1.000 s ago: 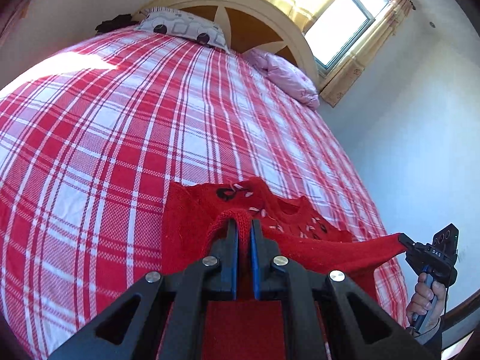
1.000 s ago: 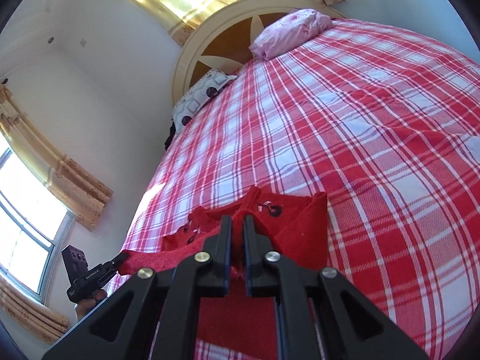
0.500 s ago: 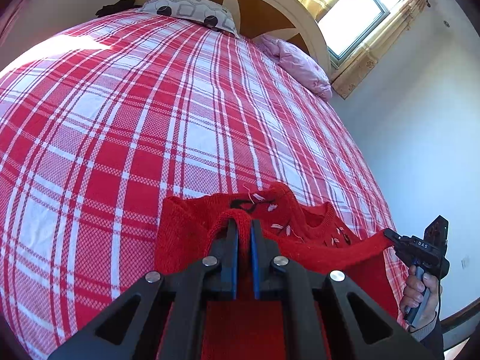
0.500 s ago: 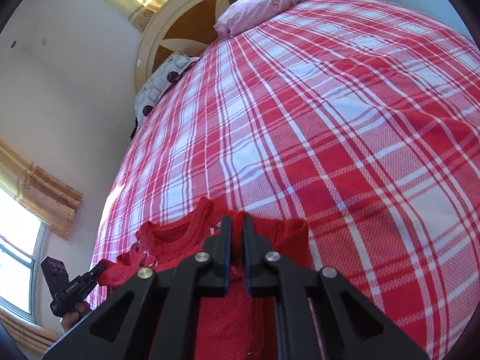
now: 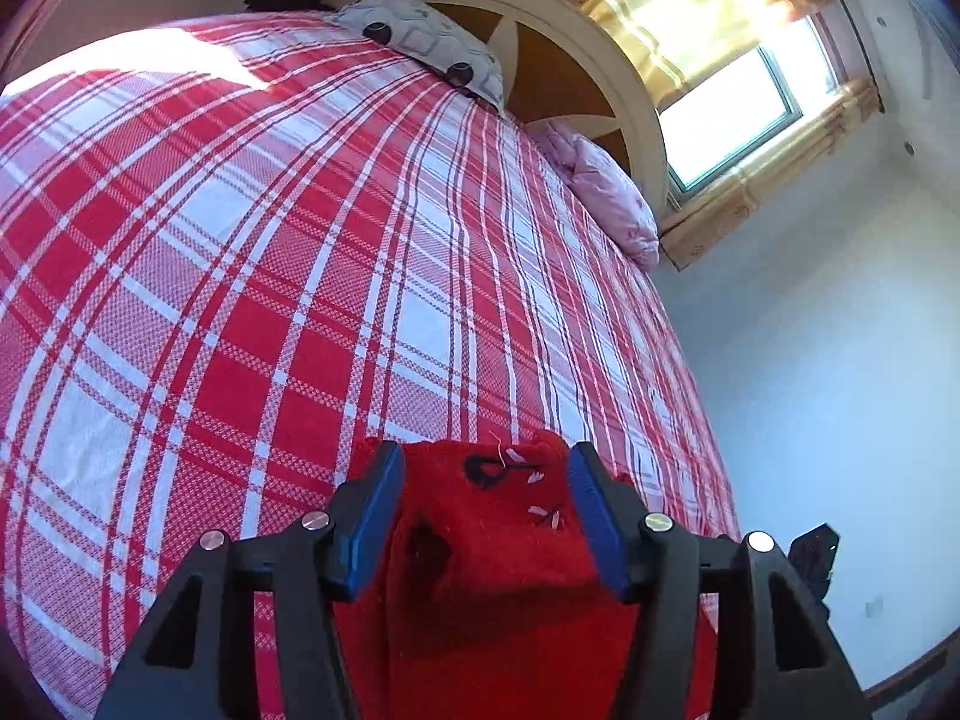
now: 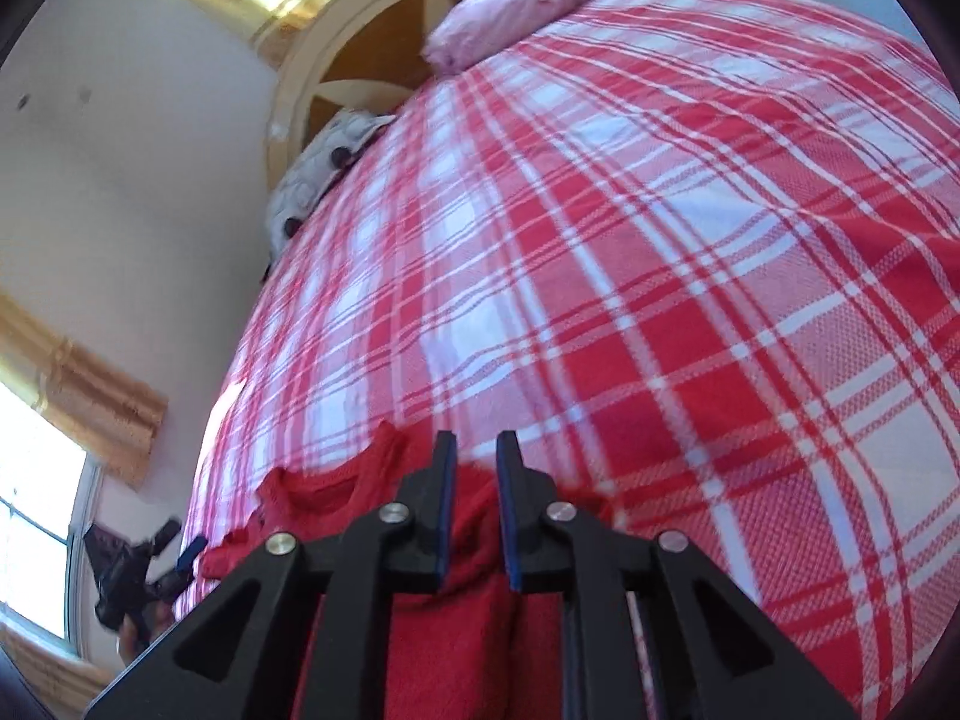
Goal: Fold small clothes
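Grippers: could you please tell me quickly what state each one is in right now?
Left tool: open, red sweater lying between its fingers, released.
Right tool: partly open, over the sweater.

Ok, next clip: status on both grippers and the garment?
Left gripper open, jaws wide. Right gripper jaws parted, nothing pinched. Red sweater lying on the plaid bedspread, released. Nothing in the way.

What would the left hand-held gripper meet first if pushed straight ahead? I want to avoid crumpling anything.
The left hand-held gripper stands open with the red sweater between its fingers, so it would press into that first, then the plaid bedspread just beyond. Depth is hard to judge here.
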`<action>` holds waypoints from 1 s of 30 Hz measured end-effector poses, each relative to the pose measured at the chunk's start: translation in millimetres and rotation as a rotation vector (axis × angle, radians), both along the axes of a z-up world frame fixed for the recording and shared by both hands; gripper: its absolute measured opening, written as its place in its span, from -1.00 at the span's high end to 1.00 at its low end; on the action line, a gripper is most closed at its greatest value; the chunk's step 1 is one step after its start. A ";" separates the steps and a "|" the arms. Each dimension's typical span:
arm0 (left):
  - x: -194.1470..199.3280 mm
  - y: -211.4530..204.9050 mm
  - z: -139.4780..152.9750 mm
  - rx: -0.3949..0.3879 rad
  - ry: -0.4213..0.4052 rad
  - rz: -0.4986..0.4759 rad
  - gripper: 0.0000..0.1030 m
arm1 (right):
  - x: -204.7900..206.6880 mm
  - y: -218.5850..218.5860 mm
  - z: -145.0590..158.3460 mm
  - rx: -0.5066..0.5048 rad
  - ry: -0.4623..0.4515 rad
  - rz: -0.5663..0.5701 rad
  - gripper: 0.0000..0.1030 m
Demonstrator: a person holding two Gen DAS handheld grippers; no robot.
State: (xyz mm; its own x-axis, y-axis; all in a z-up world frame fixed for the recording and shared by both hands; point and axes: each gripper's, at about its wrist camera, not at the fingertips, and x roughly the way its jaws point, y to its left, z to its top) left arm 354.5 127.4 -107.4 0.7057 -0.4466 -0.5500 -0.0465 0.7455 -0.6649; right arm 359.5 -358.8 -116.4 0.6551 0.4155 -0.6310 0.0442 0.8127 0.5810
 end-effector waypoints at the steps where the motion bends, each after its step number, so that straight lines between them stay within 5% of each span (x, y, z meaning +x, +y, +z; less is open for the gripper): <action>1: -7.4 -6.5 4.6 0.037 -0.016 -0.041 -0.12 | -13.9 13.2 9.2 -0.025 -0.008 0.071 0.65; 7: -32.5 -57.5 7.5 0.248 -0.015 -0.230 -0.12 | -52.0 79.3 4.7 -0.186 0.115 0.326 0.23; 14: -32.7 -96.2 -10.7 0.332 0.052 -0.369 -0.12 | -18.2 98.2 -15.4 -0.274 0.249 0.268 0.20; 18: -11.4 -93.5 -19.2 0.406 0.093 -0.286 -0.12 | -2.7 95.1 -9.8 -0.271 0.209 0.169 0.18; 23: 14.4 -52.4 -27.4 0.303 0.158 -0.101 -0.12 | 0.5 73.7 3.5 -0.219 0.128 -0.010 0.04; 30: 5.9 -46.4 -25.7 0.328 0.140 -0.064 -0.12 | -27.2 83.4 11.3 -0.248 0.087 0.003 -0.03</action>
